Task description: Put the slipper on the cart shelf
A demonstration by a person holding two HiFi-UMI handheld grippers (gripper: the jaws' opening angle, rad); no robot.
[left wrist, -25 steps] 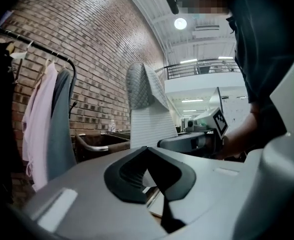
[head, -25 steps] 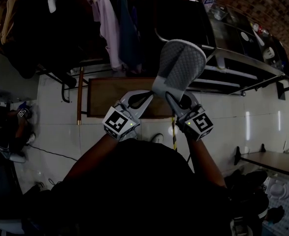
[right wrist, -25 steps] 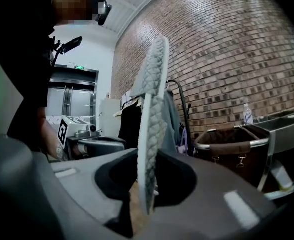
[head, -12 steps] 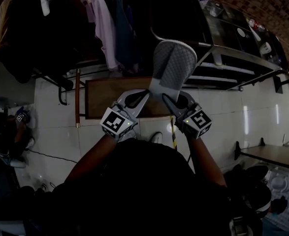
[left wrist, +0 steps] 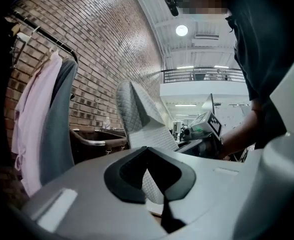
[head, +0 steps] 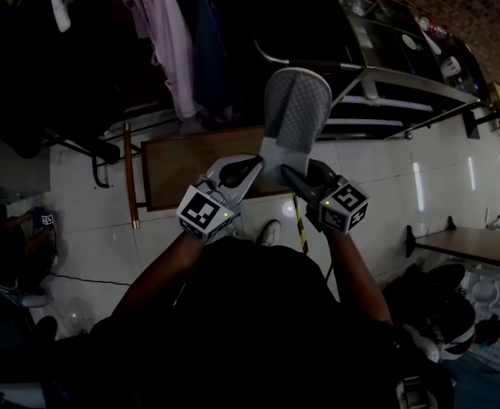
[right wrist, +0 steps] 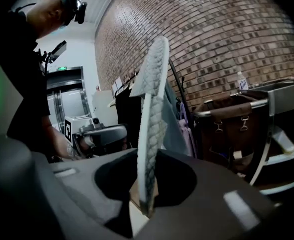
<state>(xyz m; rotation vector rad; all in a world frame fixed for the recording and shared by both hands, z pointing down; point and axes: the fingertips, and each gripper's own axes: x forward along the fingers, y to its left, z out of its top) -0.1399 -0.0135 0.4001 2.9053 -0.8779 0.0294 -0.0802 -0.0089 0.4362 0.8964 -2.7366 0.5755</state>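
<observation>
Head view: slipper (head: 296,109) upright in air before person, heel end pinched in right gripper (head: 294,175). Left gripper (head: 248,167) just beside heel. Cart (head: 377,79) beyond, slipper not on it.
Left gripper view: jaws closed tip to tip, slipper's quilted face just past them, nothing plainly clamped.
Right gripper view: jaws narrowly apart, clamped on slipper's edge-on sole.

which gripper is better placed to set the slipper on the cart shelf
Right. The right gripper is clamped on the slipper and sits on the cart shelf side. The left gripper looks shut beside the heel, without a clear grip.
</observation>
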